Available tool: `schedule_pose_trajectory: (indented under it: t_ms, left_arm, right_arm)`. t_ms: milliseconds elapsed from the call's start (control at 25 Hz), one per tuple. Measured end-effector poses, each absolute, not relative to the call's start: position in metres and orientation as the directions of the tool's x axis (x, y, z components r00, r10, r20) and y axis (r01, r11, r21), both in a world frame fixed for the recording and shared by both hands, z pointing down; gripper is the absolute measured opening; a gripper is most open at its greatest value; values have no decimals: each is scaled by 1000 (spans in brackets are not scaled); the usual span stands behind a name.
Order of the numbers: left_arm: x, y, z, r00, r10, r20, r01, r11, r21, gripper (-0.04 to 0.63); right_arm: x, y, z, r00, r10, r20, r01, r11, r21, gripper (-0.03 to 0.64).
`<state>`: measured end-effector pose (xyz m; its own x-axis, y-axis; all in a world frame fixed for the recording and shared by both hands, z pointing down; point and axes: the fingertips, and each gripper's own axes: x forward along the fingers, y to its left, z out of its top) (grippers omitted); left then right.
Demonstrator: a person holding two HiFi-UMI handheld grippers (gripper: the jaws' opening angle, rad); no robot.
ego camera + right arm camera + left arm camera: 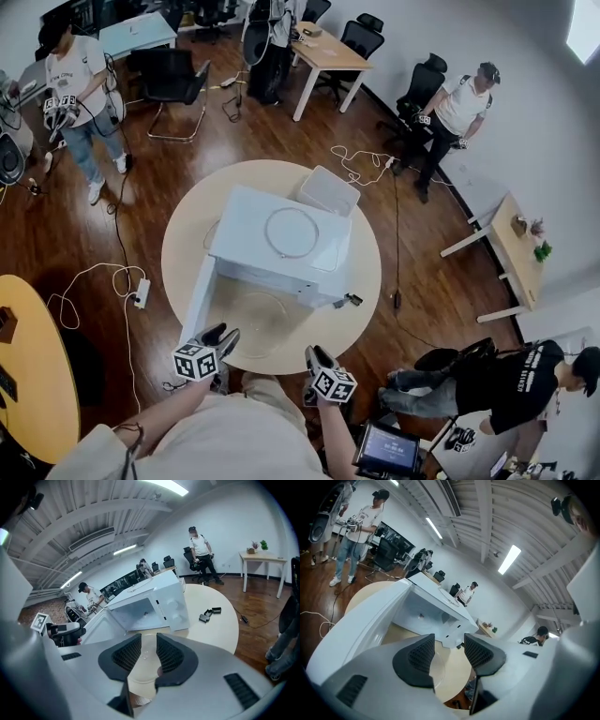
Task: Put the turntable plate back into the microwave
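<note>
Left gripper (222,336) and right gripper (317,356) hover over the near edge of the round bench (366,267), each with its jaws apart and nothing clamped. Just beyond them the clear turntable plate (258,319) lies flat on the bench, in front of the microwave (239,234) cavity. The microwave door (199,295) stands open to the left. A thin ring (265,232) rests on the microwave top. A small black item (352,300) lies beside its right corner. A white tray (328,190) sits behind it.
</note>
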<state>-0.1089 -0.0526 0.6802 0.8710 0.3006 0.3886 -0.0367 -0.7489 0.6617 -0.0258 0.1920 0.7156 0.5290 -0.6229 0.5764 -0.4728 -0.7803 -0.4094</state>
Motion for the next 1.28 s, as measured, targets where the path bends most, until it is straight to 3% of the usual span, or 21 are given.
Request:
schedule_pose_trajectory:
  t_ms: [680,960,1280]
  left_arm:
    - [-95,-40,720,856,123,502,-254,-747,615,190]
    - [-117,-44,760,812,39,582,-398,-693,601,190]
    - [-125,-50,795,815,11,579,-440,-638,631,190]
  right_arm:
    - [47,194,748,366,-695,618,-620,-678,-395,100]
    - [44,177,794,231,-712,663,-670,-611,-422,100]
    - [41,159,848,97,-693,714,-707,-553,-441,100]
